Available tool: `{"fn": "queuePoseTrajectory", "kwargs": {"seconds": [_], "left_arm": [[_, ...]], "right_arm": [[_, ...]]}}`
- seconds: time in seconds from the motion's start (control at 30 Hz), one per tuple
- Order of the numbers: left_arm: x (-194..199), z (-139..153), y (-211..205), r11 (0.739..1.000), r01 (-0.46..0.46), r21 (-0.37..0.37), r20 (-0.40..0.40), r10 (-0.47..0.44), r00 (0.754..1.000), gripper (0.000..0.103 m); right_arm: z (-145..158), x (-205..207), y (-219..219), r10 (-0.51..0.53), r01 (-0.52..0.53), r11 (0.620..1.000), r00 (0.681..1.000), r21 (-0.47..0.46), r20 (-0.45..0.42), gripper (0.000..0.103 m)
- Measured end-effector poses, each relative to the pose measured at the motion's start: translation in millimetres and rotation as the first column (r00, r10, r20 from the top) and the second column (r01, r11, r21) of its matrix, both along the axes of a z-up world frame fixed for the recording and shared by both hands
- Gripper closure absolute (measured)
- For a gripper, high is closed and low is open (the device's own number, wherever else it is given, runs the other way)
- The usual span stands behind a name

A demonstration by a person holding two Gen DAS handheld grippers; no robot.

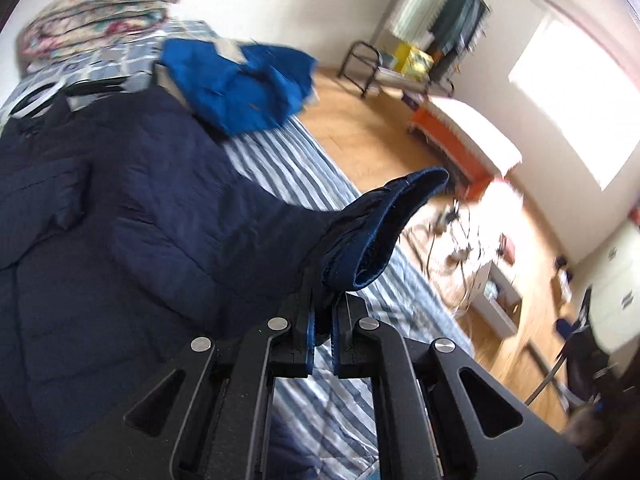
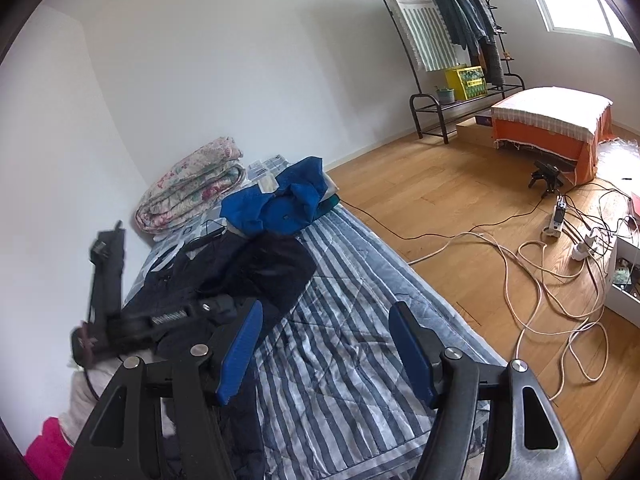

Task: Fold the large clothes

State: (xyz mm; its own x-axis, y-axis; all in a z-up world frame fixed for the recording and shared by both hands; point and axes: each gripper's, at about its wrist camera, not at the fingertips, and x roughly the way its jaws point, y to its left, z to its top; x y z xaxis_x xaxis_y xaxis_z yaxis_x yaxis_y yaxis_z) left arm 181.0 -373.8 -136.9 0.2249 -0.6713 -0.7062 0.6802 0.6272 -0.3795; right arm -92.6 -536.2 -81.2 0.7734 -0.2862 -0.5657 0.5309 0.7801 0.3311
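Note:
A large dark navy quilted jacket point(image 1: 120, 220) lies spread on the striped bed cover point(image 1: 280, 168). My left gripper point(image 1: 323, 307) is shut on the jacket's sleeve cuff point(image 1: 384, 232), which stands lifted above the bed with the sleeve stretching back to the body. In the right wrist view the jacket point(image 2: 256, 272) lies at the left of the bed. My right gripper point(image 2: 326, 306) is open over the striped cover point(image 2: 352, 344) with nothing between its blue pads. A blurred black tool point(image 2: 160, 318) over the jacket there looks like the left gripper.
A crumpled bright blue garment point(image 2: 280, 204) and a folded floral quilt point(image 2: 192, 192) sit at the bed's far end. Cables point(image 2: 540, 280) and power strips trail over the wooden floor on the right. An orange-draped bench point(image 2: 552, 128) and a clothes rack point(image 2: 460, 20) stand by the far wall.

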Motion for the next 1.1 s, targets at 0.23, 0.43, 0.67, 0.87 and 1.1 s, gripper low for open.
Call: {"fn": "queuePoseTrajectory", "kwargs": {"seconds": [0.23,0.43,0.67,0.87,1.1], "left_arm": [[73.8,39.0,112.0,0.969,-0.223,-0.108,-0.045,0.219,0.975,0.100],[130.0,40.4,211.6,0.891,-0.441,-0.111,0.009,0.445,0.896,0.100],[194.0,-8.2,302.1,0.798,-0.593,-0.109,0.001,0.597,0.802,0.100],[244.0,-64.8,340.2,0.758,-0.652,-0.020,0.005,0.652,0.758,0.100],[273.0,-105.1,363.4,0.778,-0.628,0.017,-0.002,0.628,0.778,0.100]], "right_arm": [[0.4,20.3,33.5,0.079,-0.080,0.996,0.997,-0.032,-0.014,0.034],[-1.5,36.6,61.1,0.129,-0.131,0.989,0.991,-0.062,-0.038,0.034],[-5.4,61.7,97.1,0.181,-0.192,0.974,0.979,-0.123,-0.098,0.034],[-13.3,85.9,126.0,0.228,-0.257,0.948,0.959,-0.187,-0.167,0.035],[-25.6,107.7,143.8,0.253,-0.294,0.939,0.942,-0.179,-0.219,0.036]]}}
